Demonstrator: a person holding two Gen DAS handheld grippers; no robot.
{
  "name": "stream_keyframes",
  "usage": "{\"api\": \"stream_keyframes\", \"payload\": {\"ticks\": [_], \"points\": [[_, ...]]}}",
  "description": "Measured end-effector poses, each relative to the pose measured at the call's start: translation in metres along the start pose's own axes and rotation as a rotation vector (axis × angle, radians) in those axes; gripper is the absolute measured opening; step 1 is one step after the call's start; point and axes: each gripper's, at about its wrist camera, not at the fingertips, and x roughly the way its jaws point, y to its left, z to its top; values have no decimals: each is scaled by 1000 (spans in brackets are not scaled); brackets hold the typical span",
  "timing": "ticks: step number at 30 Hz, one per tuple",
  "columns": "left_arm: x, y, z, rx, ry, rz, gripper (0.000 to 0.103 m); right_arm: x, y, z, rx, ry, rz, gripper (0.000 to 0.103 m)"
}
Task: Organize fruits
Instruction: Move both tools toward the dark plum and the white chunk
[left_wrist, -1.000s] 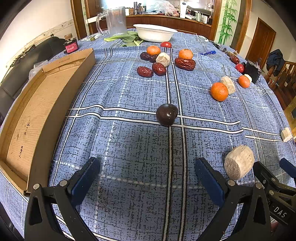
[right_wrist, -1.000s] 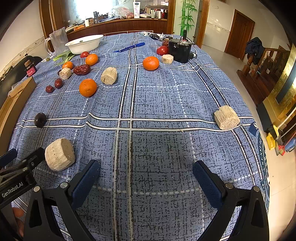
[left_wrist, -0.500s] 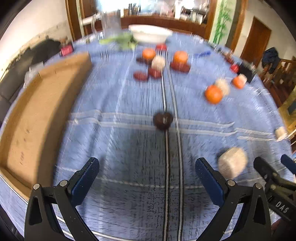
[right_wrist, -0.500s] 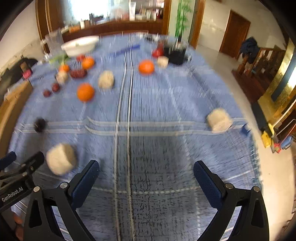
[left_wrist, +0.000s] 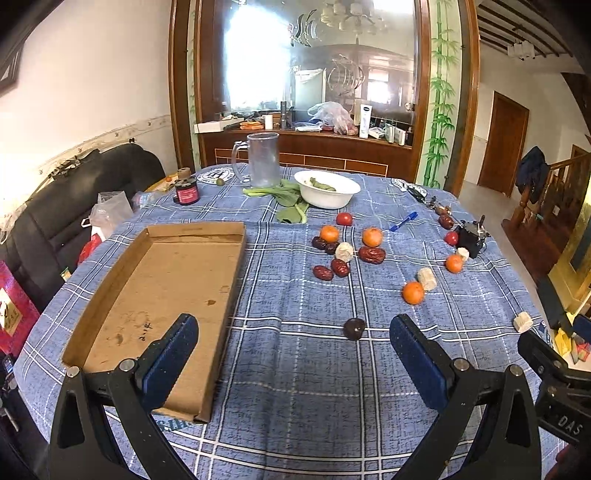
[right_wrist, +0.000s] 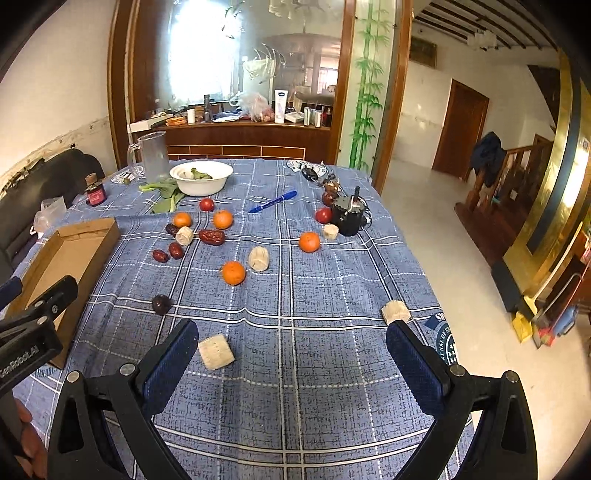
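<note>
Fruits are lying scattered on the blue tablecloth (left_wrist: 295, 369), right of the cardboard tray (left_wrist: 166, 288). Left gripper (left_wrist: 293, 354) and right gripper (right_wrist: 291, 354) are both hovering with jaws apart, holding nothing.

The tablecloth (left_wrist: 295, 369) is blue with a white plaid of crossing lines. Left of the dark purple fruit (left_wrist: 354, 328) lies a plain brown cardboard tray (left_wrist: 236, 258). Beyond that fruit sit bright orange tangerines (left_wrist: 413, 292), glossy dark red dates (left_wrist: 372, 254) and pale beige cut chunks (left_wrist: 427, 278). Farther back are a white bowl (left_wrist: 328, 192), green leaves (left_wrist: 288, 197) and a blue pen (left_wrist: 403, 221).
</note>
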Motion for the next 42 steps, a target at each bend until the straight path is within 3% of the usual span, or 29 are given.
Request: {"api": "stream_keyframes", "payload": {"ticks": [24,28,34,42], "points": [[2,8,-3,2,11,13,103,8,8,-10,-11,31,-6,102],[11,12,-4,16,28,55,103,19,8,-15,-26,61,-6,102],[27,21,-12,32,87,82,103,44,16,-24,-69,128,36,102],[32,18,-22,128,110,140,103,88,43,-30,-132,206,129,102]]}}
